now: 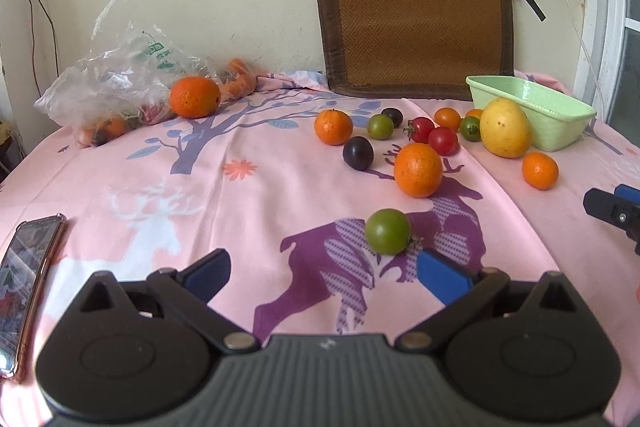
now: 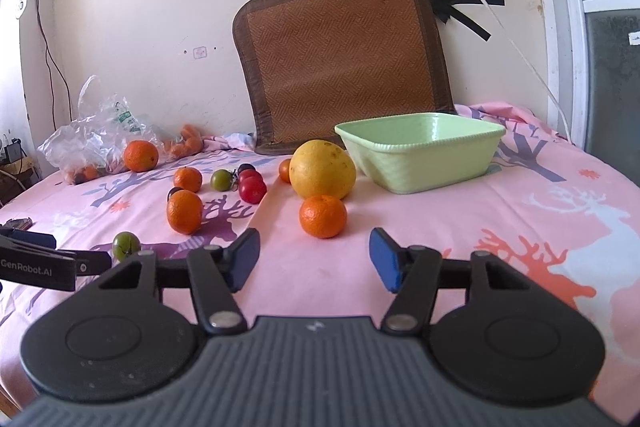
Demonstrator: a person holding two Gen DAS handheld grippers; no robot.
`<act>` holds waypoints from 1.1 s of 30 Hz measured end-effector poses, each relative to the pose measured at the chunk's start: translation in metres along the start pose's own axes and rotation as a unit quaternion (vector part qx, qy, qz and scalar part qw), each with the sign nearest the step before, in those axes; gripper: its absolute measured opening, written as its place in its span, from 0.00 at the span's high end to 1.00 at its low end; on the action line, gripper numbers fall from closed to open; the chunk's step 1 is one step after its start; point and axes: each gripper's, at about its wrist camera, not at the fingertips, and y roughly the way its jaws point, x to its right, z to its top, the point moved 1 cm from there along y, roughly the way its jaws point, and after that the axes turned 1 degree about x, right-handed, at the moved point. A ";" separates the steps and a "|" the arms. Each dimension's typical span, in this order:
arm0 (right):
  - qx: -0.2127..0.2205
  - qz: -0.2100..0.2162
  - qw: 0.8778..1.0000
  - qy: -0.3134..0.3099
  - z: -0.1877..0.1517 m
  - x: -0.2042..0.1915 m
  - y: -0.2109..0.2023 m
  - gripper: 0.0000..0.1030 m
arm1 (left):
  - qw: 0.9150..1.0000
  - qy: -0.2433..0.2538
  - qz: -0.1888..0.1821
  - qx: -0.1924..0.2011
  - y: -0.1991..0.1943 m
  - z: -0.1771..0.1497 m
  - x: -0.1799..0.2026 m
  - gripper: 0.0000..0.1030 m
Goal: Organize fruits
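Left wrist view: my left claw (image 1: 324, 273) gapes behind a green tomato (image 1: 387, 231) — my right claw (image 2: 314, 259), likewise apart, faces a tangerine (image 2: 323, 216).

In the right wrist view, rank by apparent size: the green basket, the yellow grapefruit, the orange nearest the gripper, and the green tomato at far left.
1. green basket
2. yellow grapefruit
3. nearest orange, though it sits closer to the camera, which flatters it
4. green tomato, clearly smallest
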 end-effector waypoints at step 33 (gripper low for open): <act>-0.005 0.003 1.000 0.003 -0.002 0.002 0.000 0.44 | 1.000 -0.006 0.025 -0.008 0.004 -0.001 -0.009 0.00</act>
